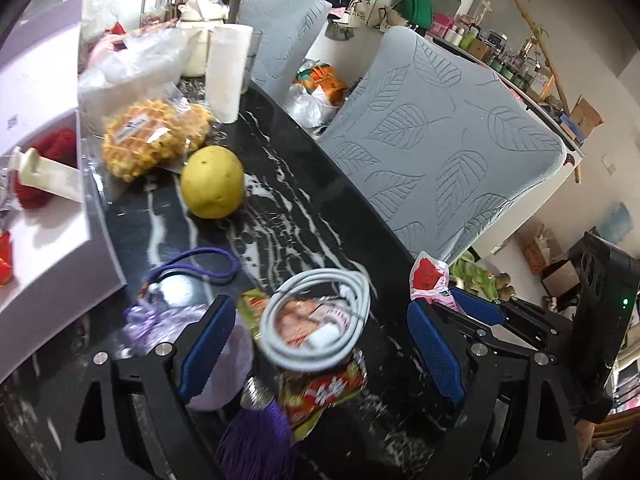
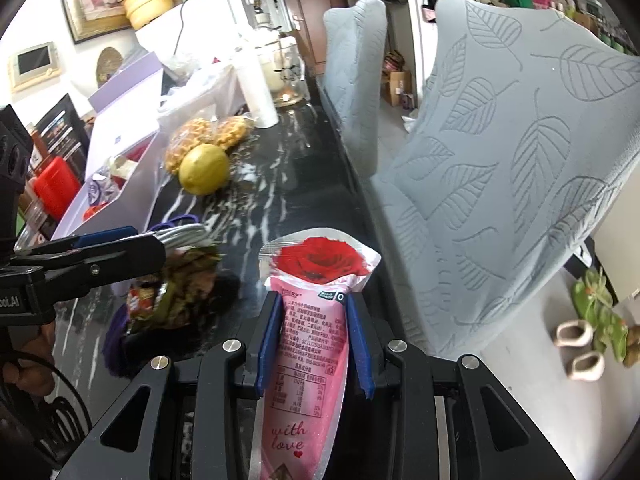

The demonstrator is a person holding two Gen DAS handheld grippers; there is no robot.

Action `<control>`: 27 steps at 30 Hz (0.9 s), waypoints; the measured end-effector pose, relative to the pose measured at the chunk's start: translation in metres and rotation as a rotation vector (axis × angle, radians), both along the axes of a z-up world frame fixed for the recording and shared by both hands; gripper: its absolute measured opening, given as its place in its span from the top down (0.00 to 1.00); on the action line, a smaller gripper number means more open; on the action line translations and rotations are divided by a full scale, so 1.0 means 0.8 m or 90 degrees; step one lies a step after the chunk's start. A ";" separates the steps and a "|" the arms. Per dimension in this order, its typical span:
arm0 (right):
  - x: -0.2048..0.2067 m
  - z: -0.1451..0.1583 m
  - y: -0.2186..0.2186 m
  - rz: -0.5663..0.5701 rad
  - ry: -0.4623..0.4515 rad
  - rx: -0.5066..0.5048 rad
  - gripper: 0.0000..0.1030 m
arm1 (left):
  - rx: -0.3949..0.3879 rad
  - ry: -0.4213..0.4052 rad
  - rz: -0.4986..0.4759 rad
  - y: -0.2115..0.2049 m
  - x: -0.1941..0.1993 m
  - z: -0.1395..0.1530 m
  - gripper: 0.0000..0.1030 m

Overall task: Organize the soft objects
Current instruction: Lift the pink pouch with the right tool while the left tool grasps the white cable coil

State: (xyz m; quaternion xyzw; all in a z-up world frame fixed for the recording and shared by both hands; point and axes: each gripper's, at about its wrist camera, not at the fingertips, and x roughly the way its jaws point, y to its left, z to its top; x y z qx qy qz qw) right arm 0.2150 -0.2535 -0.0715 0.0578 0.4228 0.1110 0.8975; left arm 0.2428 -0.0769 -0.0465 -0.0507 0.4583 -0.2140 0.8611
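Observation:
My right gripper (image 2: 314,312) is shut on a pink rose-print packet (image 2: 312,320) and holds it above the black marble table's (image 2: 296,184) right edge; the packet's top also shows in the left wrist view (image 1: 428,276). My left gripper (image 1: 320,344) is open, its blue pads either side of a coiled white cable (image 1: 320,312) that lies on a colourful snack packet (image 1: 320,396). A lilac drawstring pouch (image 1: 176,320) with a purple cord and a purple tassel (image 1: 256,440) lie by the left finger. The left gripper shows in the right wrist view (image 2: 120,248).
A white open box (image 1: 60,216) with red yarn stands at the left. Wrapped waffles (image 1: 152,140), a yellow citrus fruit (image 1: 212,182) and a paper roll (image 1: 228,72) sit farther along the table. Two grey leaf-pattern chairs (image 1: 444,148) stand at the table's right edge.

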 end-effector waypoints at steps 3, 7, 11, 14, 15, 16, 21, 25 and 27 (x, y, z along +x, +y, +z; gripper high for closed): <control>0.004 -0.003 -0.007 -0.005 0.004 -0.001 0.68 | -0.008 0.008 -0.006 -0.008 0.010 -0.006 0.18; 0.007 -0.005 -0.013 -0.007 0.007 0.001 0.68 | 0.001 0.014 -0.012 -0.015 0.017 -0.014 0.33; 0.007 -0.007 -0.014 -0.007 0.010 0.003 0.68 | 0.027 0.006 -0.013 -0.022 0.017 -0.018 0.46; 0.008 -0.008 -0.014 -0.008 0.011 0.004 0.68 | 0.015 0.000 -0.019 -0.021 0.014 -0.017 0.47; 0.007 -0.009 -0.014 -0.008 0.012 0.004 0.68 | 0.014 0.000 -0.020 -0.020 0.015 -0.017 0.47; 0.007 -0.009 -0.014 -0.008 0.012 0.004 0.68 | 0.015 -0.002 -0.021 -0.020 0.015 -0.017 0.47; 0.000 -0.003 -0.015 -0.010 0.006 0.005 0.68 | 0.014 -0.017 -0.020 -0.019 0.009 -0.009 0.47; -0.007 0.004 -0.012 -0.007 -0.005 0.004 0.68 | 0.020 -0.035 -0.016 -0.015 -0.001 0.005 0.47; -0.011 0.007 -0.008 -0.004 -0.010 0.005 0.68 | 0.020 -0.039 -0.013 -0.012 -0.007 0.009 0.47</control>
